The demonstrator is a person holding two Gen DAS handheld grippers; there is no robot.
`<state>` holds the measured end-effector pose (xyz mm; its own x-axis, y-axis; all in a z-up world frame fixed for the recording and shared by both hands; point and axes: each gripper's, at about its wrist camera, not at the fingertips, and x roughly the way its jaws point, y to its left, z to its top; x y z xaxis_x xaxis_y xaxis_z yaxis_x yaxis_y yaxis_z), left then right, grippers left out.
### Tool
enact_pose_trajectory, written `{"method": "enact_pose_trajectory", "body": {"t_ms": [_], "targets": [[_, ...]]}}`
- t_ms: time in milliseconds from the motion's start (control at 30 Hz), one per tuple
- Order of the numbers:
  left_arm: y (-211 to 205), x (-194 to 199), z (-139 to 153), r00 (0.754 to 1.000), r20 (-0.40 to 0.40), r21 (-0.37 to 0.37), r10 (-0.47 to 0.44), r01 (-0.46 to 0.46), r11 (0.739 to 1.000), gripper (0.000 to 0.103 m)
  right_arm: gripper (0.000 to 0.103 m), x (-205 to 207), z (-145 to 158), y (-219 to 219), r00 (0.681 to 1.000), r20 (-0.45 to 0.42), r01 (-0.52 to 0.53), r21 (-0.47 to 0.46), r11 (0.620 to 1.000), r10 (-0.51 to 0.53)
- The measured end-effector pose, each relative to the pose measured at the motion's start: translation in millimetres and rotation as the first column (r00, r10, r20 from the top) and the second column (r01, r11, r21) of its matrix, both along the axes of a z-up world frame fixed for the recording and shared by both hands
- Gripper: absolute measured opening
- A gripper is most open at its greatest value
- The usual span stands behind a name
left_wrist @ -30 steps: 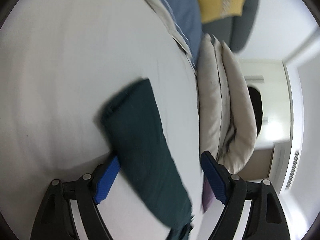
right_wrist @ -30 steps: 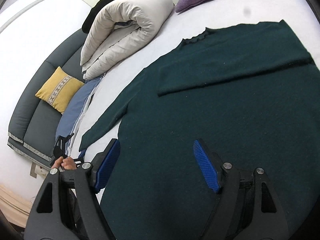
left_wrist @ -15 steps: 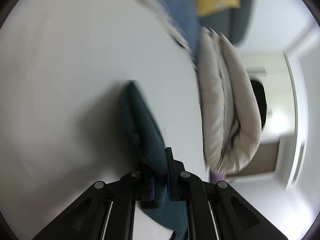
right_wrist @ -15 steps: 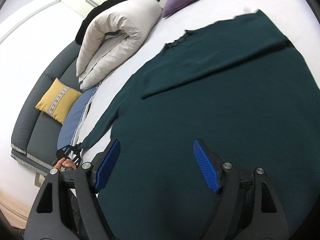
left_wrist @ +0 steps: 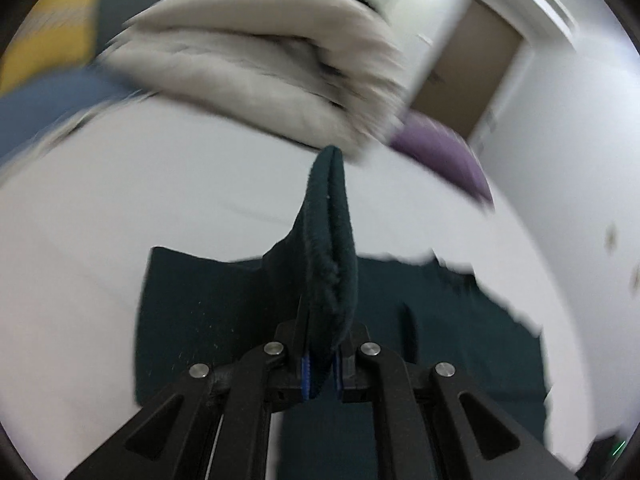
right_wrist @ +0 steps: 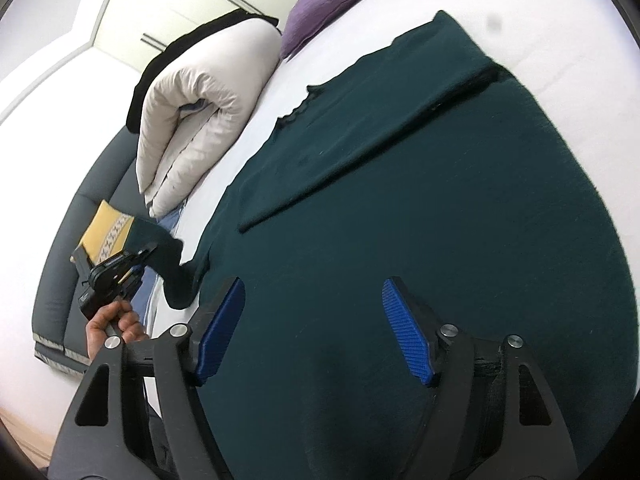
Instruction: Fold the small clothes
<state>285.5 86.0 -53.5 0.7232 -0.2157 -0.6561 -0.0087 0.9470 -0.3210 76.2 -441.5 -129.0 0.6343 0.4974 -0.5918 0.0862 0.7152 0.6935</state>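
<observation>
My left claw [left_wrist: 320,364] is now clamped tight on the sweater's sleeve [left_wrist: 330,264]; a second ago it sat wide open around that sleeve lying flat on the bed [left_wrist: 120,208]. The cuff now stands up between the blue pads, lifted clear of the sheet, so I judge the sleeve fold is under way and the next move is carrying it across the body. My right claw [right_wrist: 316,330] hangs wide open over the dark green sweater [right_wrist: 420,208], gripping nothing, the cloth spread flat just beneath it. One sleeve already lies folded across the chest. Farther off are the rolled duvet [right_wrist: 200,116] and purple cushion [right_wrist: 324,8].
</observation>
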Motion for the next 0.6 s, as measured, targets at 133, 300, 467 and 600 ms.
{"method": "enact_pose_trajectory", "body": {"t_ms": [133,300,467,600], "targets": [[-95.0,6.5,-8.1,0.987,0.006,0.227,-0.162,0.156,0.961,0.009,0.070,5.1,-6.9,-13.1,1.000,-0.012,0.028,0.023,0.999,-0.028],[-174.7,7.2,-24.6,0.962,0.007,0.386,-0.274,0.250,0.888,0.009,0.070,5.6,-12.5,-25.9,0.998,-0.014,0.058,0.049,0.997,-0.057],[-220.5,4.5,-38.9,0.944,-0.010,0.462,-0.330,0.297,0.836,0.009,0.070,3.0,-14.4,-37.7,0.996,-0.008,0.085,0.063,0.994,-0.085],[-236.5,2.9,-50.7,0.940,-0.034,0.428,-0.339,0.320,0.845,0.009,0.070,1.5,-13.3,-41.2,0.995,-0.001,0.102,0.060,0.993,-0.102]]}}
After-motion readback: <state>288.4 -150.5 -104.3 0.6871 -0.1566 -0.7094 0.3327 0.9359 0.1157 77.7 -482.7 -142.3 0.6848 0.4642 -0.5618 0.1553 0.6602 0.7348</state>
